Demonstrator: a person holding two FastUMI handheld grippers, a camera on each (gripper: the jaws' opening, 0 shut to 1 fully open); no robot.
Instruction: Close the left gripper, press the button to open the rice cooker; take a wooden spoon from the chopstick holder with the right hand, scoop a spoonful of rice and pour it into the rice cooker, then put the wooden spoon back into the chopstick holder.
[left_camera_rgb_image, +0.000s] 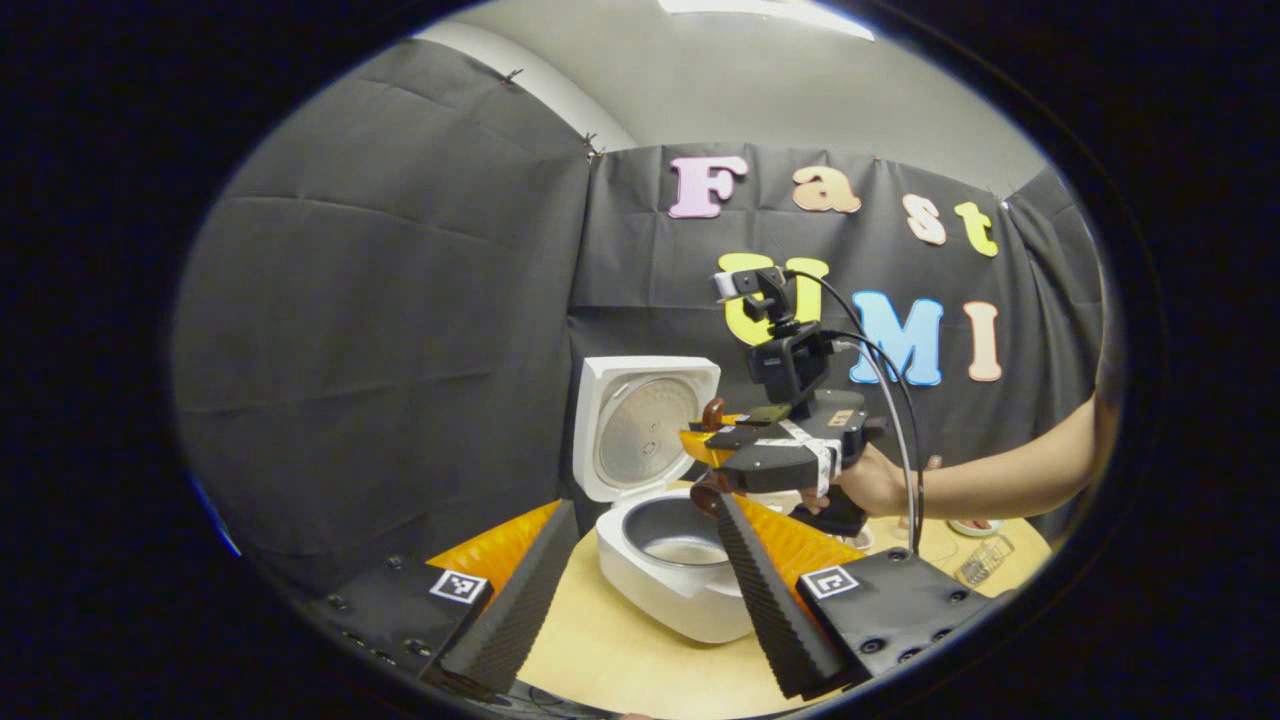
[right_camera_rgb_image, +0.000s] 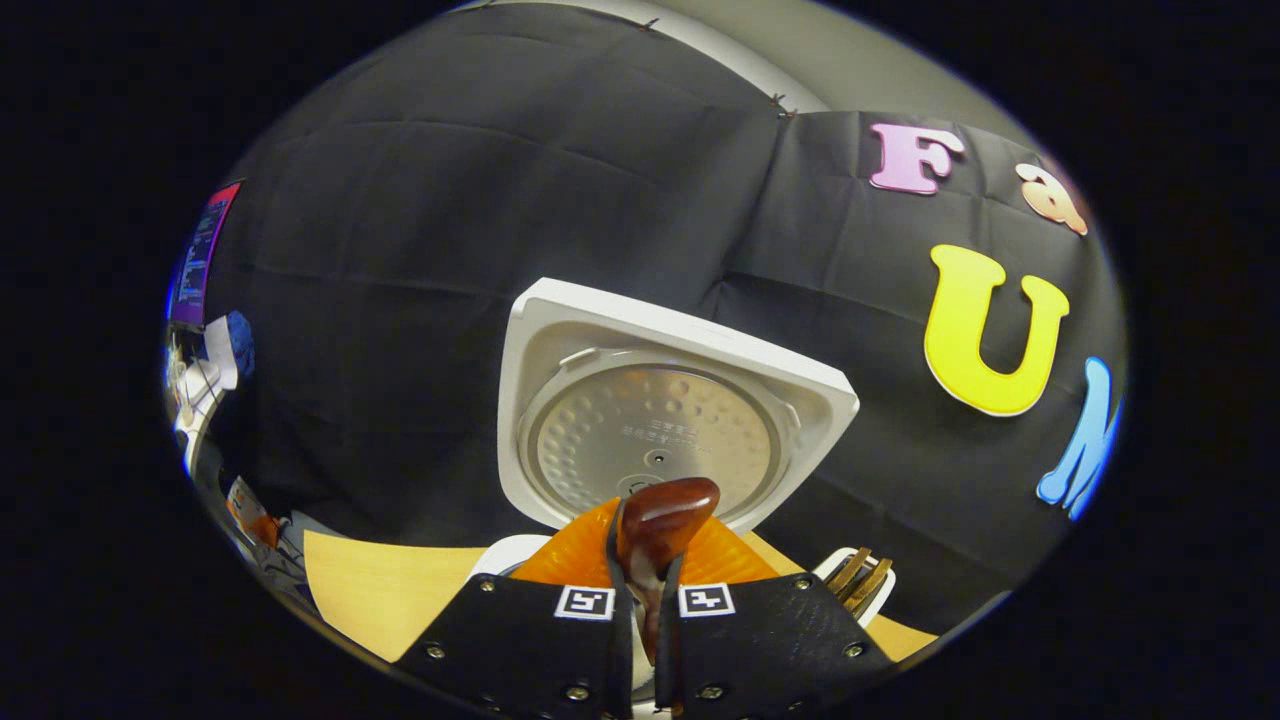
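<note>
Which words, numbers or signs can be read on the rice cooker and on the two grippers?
Rice cooker lid: small print near the centre, too blurred to read.
Left gripper: two square coded markers, no words.
Right gripper: two square coded markers, no words.

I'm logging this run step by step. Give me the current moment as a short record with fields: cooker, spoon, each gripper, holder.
rice cooker: lid up, inner pot exposed, on the table
wooden spoon: clamped between the right gripper's fingers, bowl end up, in front of the lid
right gripper: shut on the wooden spoon, held above the pot
left gripper: open, holding nothing, facing the cooker
chopstick holder: utensils inside, to the right of the cooker
</note>
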